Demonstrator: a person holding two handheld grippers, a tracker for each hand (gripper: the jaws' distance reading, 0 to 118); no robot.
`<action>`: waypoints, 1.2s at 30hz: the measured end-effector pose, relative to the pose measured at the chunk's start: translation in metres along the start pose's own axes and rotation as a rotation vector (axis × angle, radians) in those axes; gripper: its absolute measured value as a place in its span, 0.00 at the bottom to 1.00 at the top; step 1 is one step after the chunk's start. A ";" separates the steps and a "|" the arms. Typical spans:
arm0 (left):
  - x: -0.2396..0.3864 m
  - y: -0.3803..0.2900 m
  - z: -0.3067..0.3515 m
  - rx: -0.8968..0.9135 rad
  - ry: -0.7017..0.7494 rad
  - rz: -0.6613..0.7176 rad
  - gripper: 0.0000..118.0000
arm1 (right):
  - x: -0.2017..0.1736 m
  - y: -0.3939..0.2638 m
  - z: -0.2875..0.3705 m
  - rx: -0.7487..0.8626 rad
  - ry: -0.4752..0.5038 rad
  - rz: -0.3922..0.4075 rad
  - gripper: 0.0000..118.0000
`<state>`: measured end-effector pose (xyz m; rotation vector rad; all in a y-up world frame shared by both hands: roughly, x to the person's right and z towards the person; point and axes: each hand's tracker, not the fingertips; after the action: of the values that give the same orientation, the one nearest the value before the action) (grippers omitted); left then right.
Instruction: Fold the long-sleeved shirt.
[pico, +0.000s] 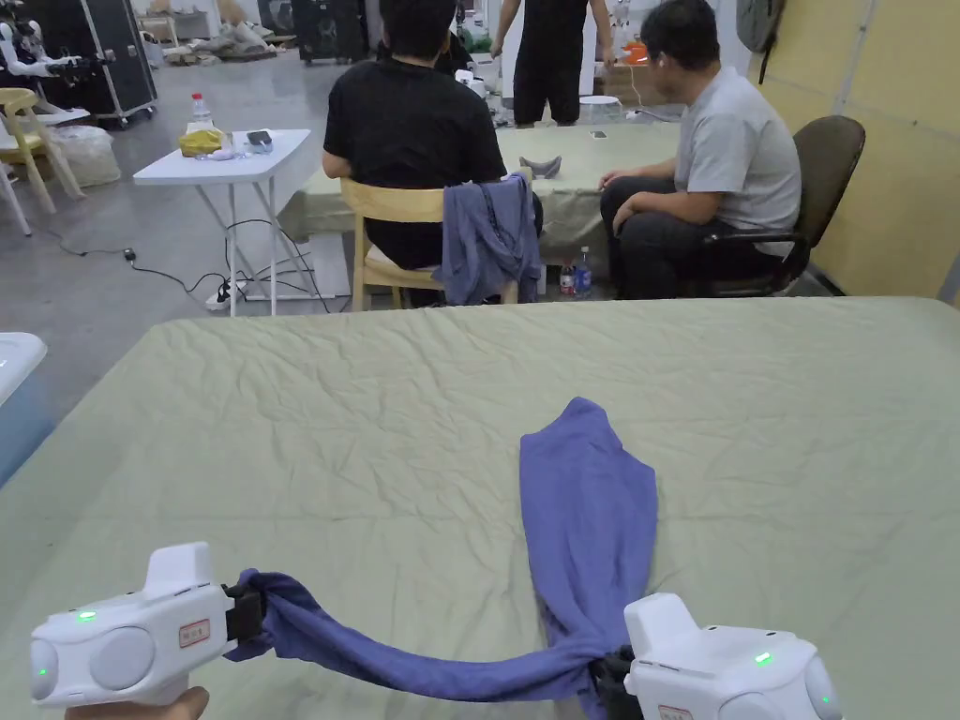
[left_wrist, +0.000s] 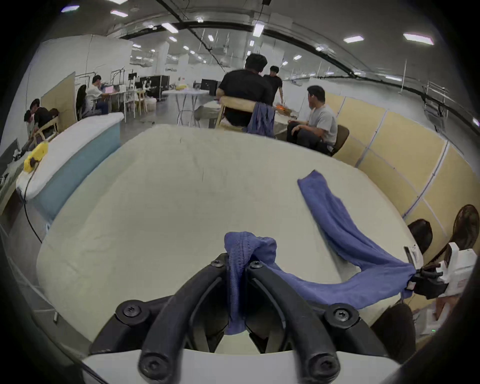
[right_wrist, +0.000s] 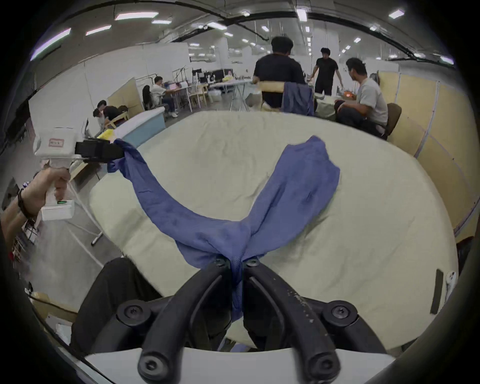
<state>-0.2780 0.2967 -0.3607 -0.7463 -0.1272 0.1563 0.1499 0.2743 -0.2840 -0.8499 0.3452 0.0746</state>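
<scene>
Both your grippers, left gripper and right gripper, pinch the blue shirt; pull apart evenly to spread it flat on the desk.

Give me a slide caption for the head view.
Both grippers, left and right, pinch a blue shirt above the green table.

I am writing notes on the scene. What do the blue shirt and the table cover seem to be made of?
Blue shirt: soft knit, probably cotton, matte; fine ribbing shows and it sags between the grippers. Table cover: thin woven cloth, pale green, matte, creased all over.
</scene>
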 end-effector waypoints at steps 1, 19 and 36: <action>-0.001 -0.005 -0.007 -0.013 0.007 -0.003 0.07 | 0.001 -0.002 -0.007 -0.012 -0.004 -0.009 0.08; 0.000 -0.048 -0.037 -0.090 0.069 0.098 0.48 | 0.024 -0.012 -0.008 -0.042 -0.032 -0.086 0.48; 0.130 -0.066 0.035 -0.098 -0.202 -0.127 0.01 | 0.061 -0.020 0.105 0.262 -0.195 -0.171 0.01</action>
<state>-0.1499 0.2963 -0.2825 -0.8165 -0.3760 0.1049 0.2394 0.3351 -0.2263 -0.6035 0.0948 -0.0466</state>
